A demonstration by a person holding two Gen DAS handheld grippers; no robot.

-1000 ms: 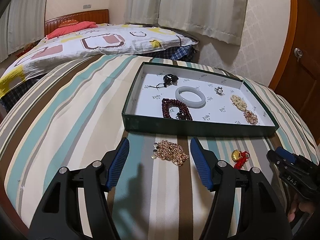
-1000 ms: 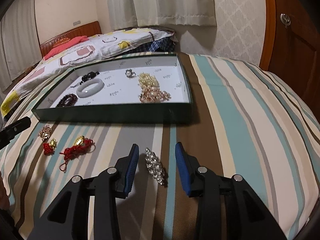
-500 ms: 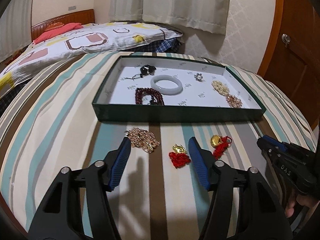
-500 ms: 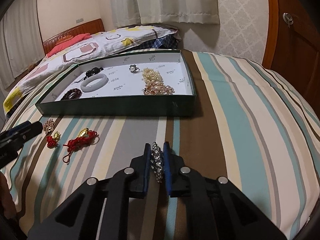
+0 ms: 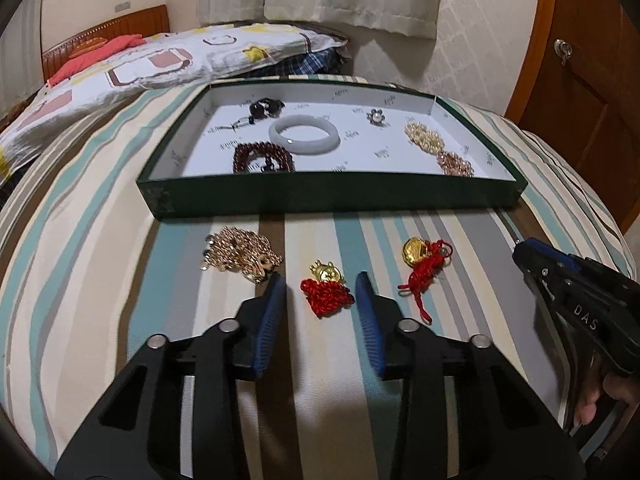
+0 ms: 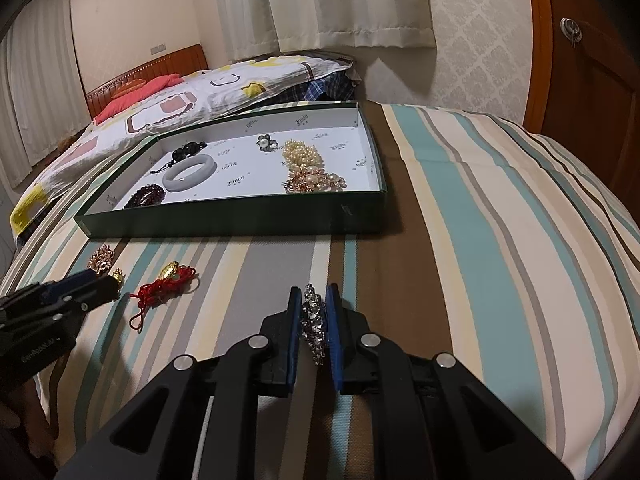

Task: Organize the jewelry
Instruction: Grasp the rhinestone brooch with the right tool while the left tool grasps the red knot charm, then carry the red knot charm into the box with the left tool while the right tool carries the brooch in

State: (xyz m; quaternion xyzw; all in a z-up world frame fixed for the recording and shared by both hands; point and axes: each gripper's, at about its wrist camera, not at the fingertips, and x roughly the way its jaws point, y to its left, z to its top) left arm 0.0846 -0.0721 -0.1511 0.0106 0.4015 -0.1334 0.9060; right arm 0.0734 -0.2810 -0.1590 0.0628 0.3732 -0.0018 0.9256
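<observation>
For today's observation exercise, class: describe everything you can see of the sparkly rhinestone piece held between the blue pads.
The rhinestone piece is a narrow, elongated cluster of clear, silvery stones that glitter like glass set in metal. It stands on edge, running lengthwise along the fingers, clamped between the two blue pads of the right hand-held gripper. Its far tip pokes just past the fingertips. It sits over the striped bedspread, in front of the green tray; whether it touches the cloth cannot be told.
</observation>
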